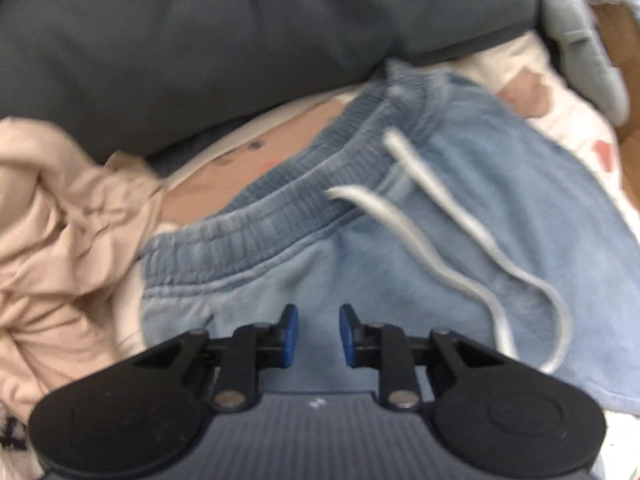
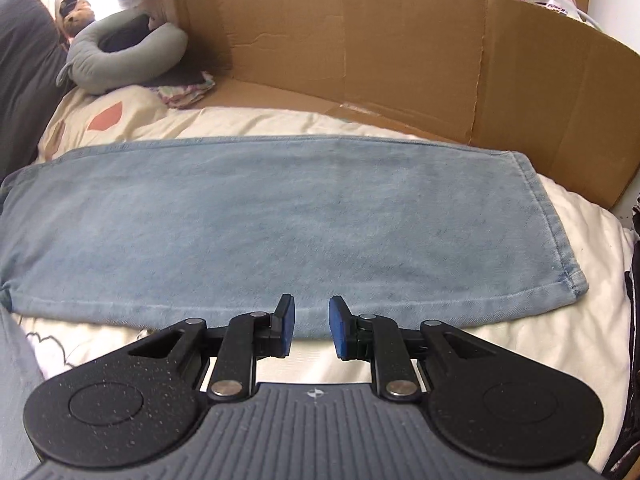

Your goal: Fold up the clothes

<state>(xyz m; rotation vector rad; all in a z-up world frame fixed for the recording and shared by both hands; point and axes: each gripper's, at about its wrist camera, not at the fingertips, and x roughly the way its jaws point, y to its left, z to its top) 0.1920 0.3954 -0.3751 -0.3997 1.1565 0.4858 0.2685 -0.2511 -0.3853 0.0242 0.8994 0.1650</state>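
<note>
Light blue trousers (image 1: 400,276) lie on the bed, blurred in the left wrist view, with an elastic waistband (image 1: 280,216) and a white drawstring (image 1: 432,240) trailing over the fabric. My left gripper (image 1: 319,336) hovers over the cloth just below the waistband, open, with nothing between its blue pads. In the right wrist view a trouser leg (image 2: 280,232) lies flat across the bed, its hem (image 2: 560,248) at the right. My right gripper (image 2: 312,328) is open over the leg's near edge and grips nothing.
A crumpled beige garment (image 1: 60,240) lies left of the waistband, below a dark grey pillow (image 1: 240,32). A cardboard box (image 2: 400,52) walls the far side of the cream bedsheet (image 2: 560,340). A grey neck pillow (image 2: 120,56) lies at the far left, and dark clothing (image 2: 634,320) at the right edge.
</note>
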